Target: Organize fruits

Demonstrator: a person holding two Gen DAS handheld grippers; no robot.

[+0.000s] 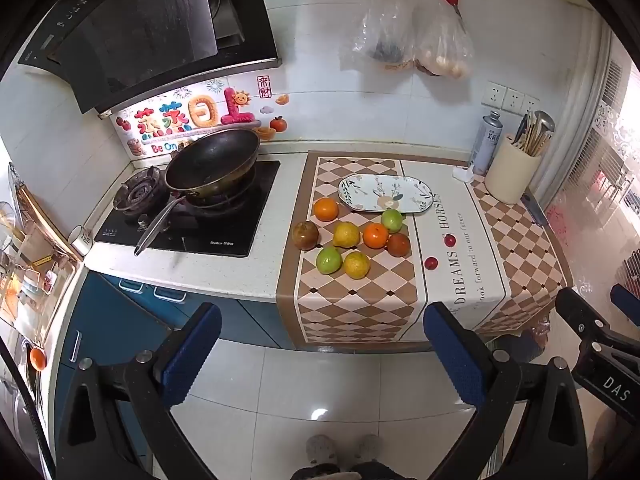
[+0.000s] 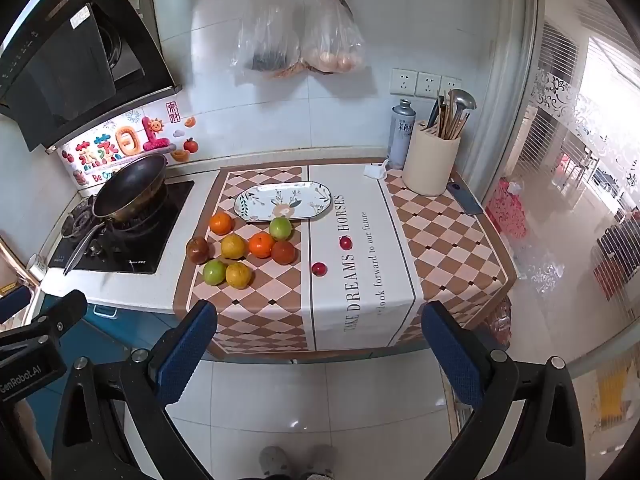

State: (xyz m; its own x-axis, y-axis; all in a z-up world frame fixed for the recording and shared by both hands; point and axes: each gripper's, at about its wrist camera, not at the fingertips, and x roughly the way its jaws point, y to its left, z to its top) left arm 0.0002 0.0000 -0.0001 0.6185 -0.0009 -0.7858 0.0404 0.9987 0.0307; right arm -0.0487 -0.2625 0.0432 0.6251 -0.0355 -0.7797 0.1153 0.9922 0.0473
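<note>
Several round fruits lie in a cluster on the checkered mat: an orange (image 1: 326, 209) (image 2: 221, 223), a yellow one (image 1: 346, 234) (image 2: 233, 246), green ones (image 1: 329, 260) (image 2: 280, 227), dark red-brown ones (image 1: 305, 235) (image 2: 283, 252). Two small red fruits (image 1: 431, 263) (image 2: 319, 269) sit apart to the right. An oval flowered plate (image 1: 356, 189) (image 2: 256, 200) lies bare behind the cluster. My left gripper (image 1: 322, 354) and right gripper (image 2: 320, 350) both hang open over the floor, short of the counter, holding nothing.
A black wok (image 1: 212, 158) (image 2: 130, 186) sits on the stove at the left. A cream utensil holder (image 1: 512, 174) (image 2: 430, 164) and a spray can (image 2: 401, 130) stand at the back right. A phone (image 2: 465, 199) lies near them. Plastic bags (image 2: 298, 36) hang on the wall.
</note>
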